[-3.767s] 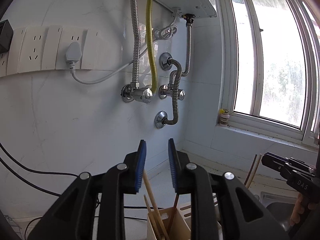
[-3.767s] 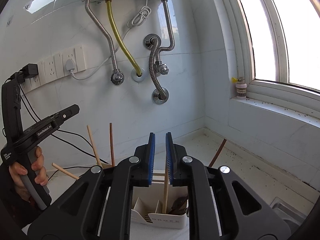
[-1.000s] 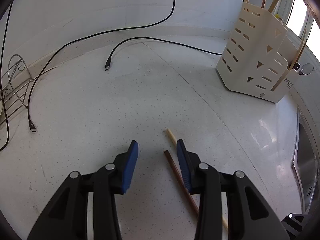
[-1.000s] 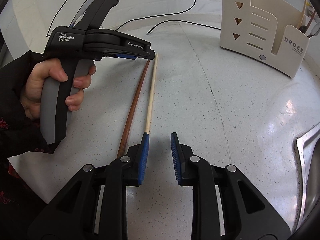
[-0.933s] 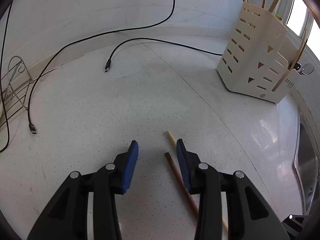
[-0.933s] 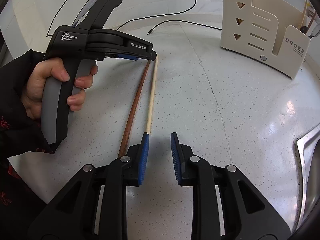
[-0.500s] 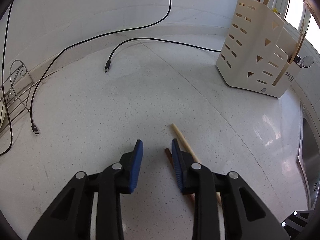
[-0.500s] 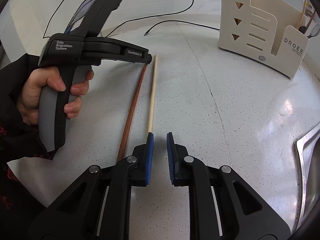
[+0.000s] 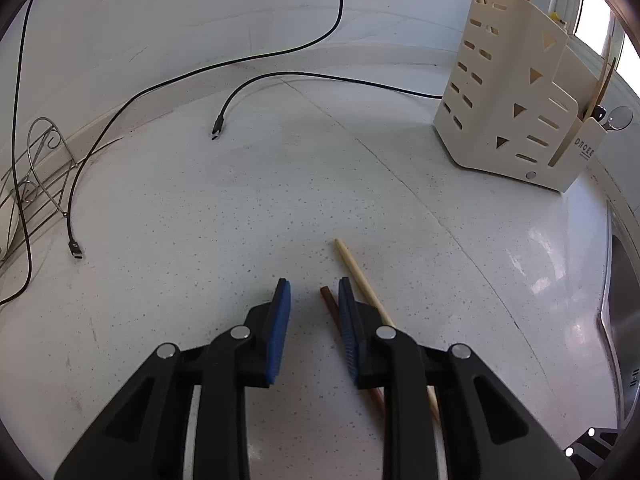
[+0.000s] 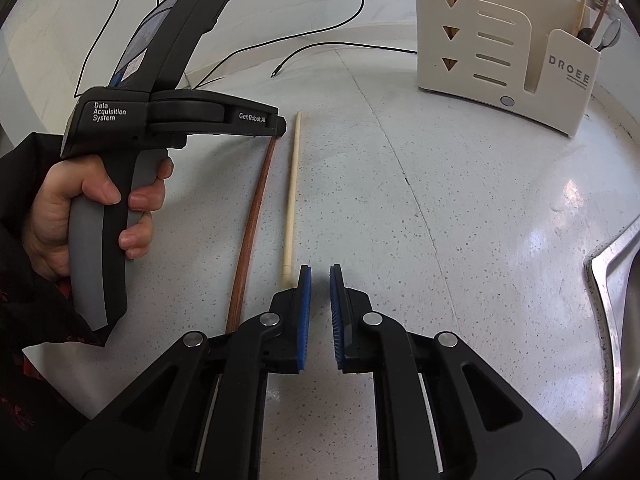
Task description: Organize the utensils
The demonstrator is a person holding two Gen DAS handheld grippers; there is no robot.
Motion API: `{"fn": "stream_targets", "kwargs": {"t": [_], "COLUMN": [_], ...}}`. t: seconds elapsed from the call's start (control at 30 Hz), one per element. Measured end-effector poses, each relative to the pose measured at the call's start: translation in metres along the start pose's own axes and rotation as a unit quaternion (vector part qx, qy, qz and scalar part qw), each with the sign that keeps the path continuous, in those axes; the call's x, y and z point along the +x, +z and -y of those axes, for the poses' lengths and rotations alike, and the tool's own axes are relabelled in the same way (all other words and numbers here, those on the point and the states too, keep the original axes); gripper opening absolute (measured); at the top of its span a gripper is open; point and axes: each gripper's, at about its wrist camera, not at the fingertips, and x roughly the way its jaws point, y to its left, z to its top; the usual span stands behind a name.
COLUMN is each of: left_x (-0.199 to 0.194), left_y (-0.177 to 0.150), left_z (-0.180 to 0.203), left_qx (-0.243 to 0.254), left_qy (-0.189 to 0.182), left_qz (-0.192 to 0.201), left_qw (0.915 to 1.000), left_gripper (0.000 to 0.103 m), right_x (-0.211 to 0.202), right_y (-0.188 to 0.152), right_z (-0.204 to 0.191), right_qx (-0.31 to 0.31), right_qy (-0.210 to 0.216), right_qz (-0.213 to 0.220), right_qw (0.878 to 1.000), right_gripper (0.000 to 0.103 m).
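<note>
Two chopsticks lie side by side on the speckled counter: a brown chopstick (image 10: 252,216) and a light wooden chopstick (image 10: 291,200). My left gripper (image 9: 313,282) hangs over their far ends, its jaws closing. The brown chopstick (image 9: 326,294) tip lies between them beside the right pad, and the light chopstick (image 9: 356,272) lies outside that finger. In the right wrist view a hand (image 10: 80,200) holds the left gripper (image 10: 280,126). My right gripper (image 10: 320,272) stands just right of the light chopstick's near end, jaws a narrow gap apart with nothing between. A cream utensil holder (image 9: 508,96) stands behind.
The utensil holder (image 10: 492,40) has several utensils in it. Black cables (image 9: 218,128) with loose plugs trail across the back of the counter. A wire rack (image 9: 36,168) stands at the far left. A steel sink edge (image 10: 616,280) runs along the right.
Both grippers tipped down from the wall and holder to the counter. Over the last second the left jaws narrowed around the brown chopstick's end, and the right jaws narrowed beside the light chopstick.
</note>
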Motion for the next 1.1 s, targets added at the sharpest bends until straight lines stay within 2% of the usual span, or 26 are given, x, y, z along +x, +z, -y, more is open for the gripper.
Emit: {"fn": "stream_targets", "kwargs": {"t": [0.17,0.23,0.33,0.63,0.7,0.83,0.9,1.1], "left_x": [-0.002,-0.002,-0.002,-0.001,-0.002,-0.004,-0.004,-0.006], "left_y": [-0.002,-0.003,-0.003,-0.002,-0.003,-0.006,-0.007,-0.006], "left_z": [-0.003,-0.004,-0.004,-0.003,-0.003,-0.002,-0.003,-0.018], "left_qx": [-0.005,-0.009,-0.011,-0.016,-0.015,-0.014,-0.023,-0.066], "left_qy": [0.002,0.002,0.005,0.01,0.011,0.014,0.016,-0.025], "left_qz": [0.004,0.005,0.007,0.004,0.006,0.012,0.015,0.014], "left_qw": [1.0,0.9999,0.9999,0.9998,0.9998,0.9997,0.9995,0.9974], "left_gripper": [0.018,0.017,0.014,0.014,0.014,0.013,0.008,0.006], "right_x": [-0.011,-0.012,-0.012,0.001,0.002,0.002,0.001,-0.002], "right_y": [-0.001,-0.002,-0.002,-0.004,-0.005,-0.007,-0.007,-0.004], "right_z": [0.002,-0.002,-0.008,-0.015,-0.021,-0.028,-0.027,-0.015], "right_qx": [0.01,0.002,-0.016,-0.04,-0.056,-0.082,-0.082,-0.054], "right_qy": [0.033,0.04,0.037,0.03,0.013,-0.023,-0.03,-0.02], "right_qz": [0.021,0.022,0.022,-0.003,-0.001,0.003,0.006,0.014], "right_qw": [0.999,0.999,0.999,0.999,0.998,0.996,0.996,0.998], "right_gripper": [0.01,0.027,0.027,0.024,0.023,0.011,0.005,0.005]}}
